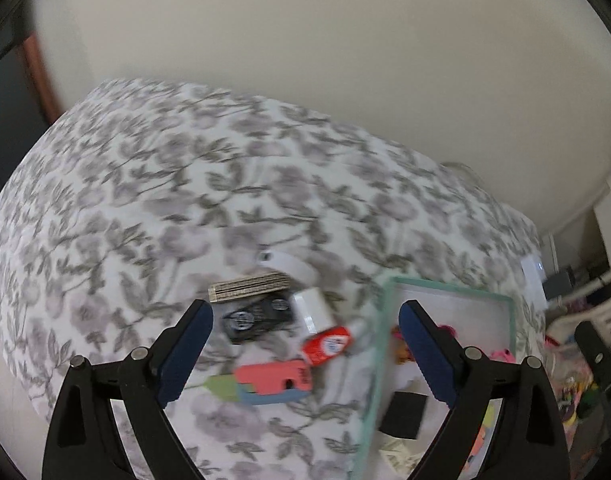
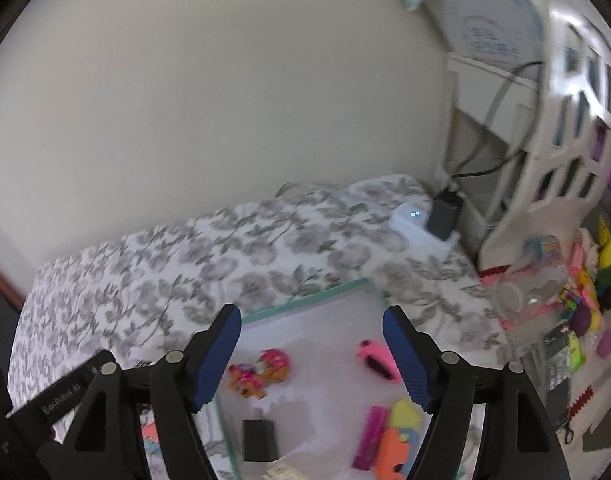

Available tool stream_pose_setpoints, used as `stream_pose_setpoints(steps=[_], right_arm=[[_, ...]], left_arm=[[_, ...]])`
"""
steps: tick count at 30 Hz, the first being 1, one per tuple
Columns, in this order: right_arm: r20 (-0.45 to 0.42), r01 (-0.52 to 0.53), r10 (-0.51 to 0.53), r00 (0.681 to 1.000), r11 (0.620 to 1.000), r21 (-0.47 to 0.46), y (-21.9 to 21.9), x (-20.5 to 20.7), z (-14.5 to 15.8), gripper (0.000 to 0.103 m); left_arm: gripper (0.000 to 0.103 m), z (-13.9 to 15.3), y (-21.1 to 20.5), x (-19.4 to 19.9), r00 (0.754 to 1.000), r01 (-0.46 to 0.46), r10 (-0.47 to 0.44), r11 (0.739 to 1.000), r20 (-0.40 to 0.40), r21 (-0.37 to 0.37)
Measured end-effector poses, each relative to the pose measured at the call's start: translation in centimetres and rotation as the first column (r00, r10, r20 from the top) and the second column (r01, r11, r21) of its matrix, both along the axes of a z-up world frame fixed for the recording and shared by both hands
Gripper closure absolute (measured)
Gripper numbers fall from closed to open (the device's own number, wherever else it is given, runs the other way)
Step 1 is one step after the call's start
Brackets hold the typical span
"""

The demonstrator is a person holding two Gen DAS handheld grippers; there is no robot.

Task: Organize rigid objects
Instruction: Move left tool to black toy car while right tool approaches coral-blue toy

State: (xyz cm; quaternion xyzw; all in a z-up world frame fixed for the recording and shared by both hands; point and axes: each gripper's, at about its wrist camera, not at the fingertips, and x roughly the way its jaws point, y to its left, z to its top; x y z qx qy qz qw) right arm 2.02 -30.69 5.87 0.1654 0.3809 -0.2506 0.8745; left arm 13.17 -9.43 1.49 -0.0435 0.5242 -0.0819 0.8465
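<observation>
Fingers of the left gripper spread wide, empty, poised above loose items on the bed: a black car and a red bottle. Right gripper fingers likewise parted, empty, over the green-rimmed tray holding a black charger.

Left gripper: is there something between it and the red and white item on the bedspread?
Nothing visible blocks it. The left gripper is open, and the red and white item lies ahead between its fingers, beside the tray's green wall.
</observation>
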Motion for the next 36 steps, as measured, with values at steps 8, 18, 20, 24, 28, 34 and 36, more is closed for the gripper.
stream_pose_setpoints(steps=[8,18,20,24,28,34,36], right_arm=[[-0.048,-0.191,0.191,0.980,0.982,0.016,7.1,3.9,-2.1,0.016],[-0.091,-0.309,0.313,0.945,0.949,0.055,12.3,6.5,-4.6,0.014],[-0.097,-0.322,0.329,0.939,0.944,0.076,12.7,6.9,-5.3,0.014],[-0.141,-0.337,0.352,0.925,0.933,0.123,13.3,7.8,-7.4,0.014],[-0.211,-0.352,0.382,0.900,0.921,0.170,14.4,8.5,-10.4,0.014],[-0.286,-0.364,0.417,0.863,0.905,0.219,15.6,8.8,-14.0,0.014],[-0.298,-0.365,0.427,0.854,0.899,0.242,15.8,8.8,-14.9,0.014]], left_arm=[[0.008,-1.6,7.0,1.1,0.986,-0.160,0.158,0.987,-0.060,-0.026],[0.008,-2.6,13.5,1.5,0.956,-0.282,0.278,0.959,-0.096,-0.030],[0.008,-3.0,13.9,1.6,0.955,-0.283,0.279,0.959,-0.105,-0.025],[0.008,-4.7,13.9,2.0,0.952,-0.274,0.271,0.962,-0.144,0.005],[0.008,-7.3,13.8,2.2,0.934,-0.280,0.277,0.960,-0.224,0.016],[0.008,-10.6,13.9,2.2,0.901,-0.310,0.318,0.948,-0.296,0.076],[0.008,-11.4,14.1,2.2,0.888,-0.320,0.330,0.944,-0.319,0.083]])
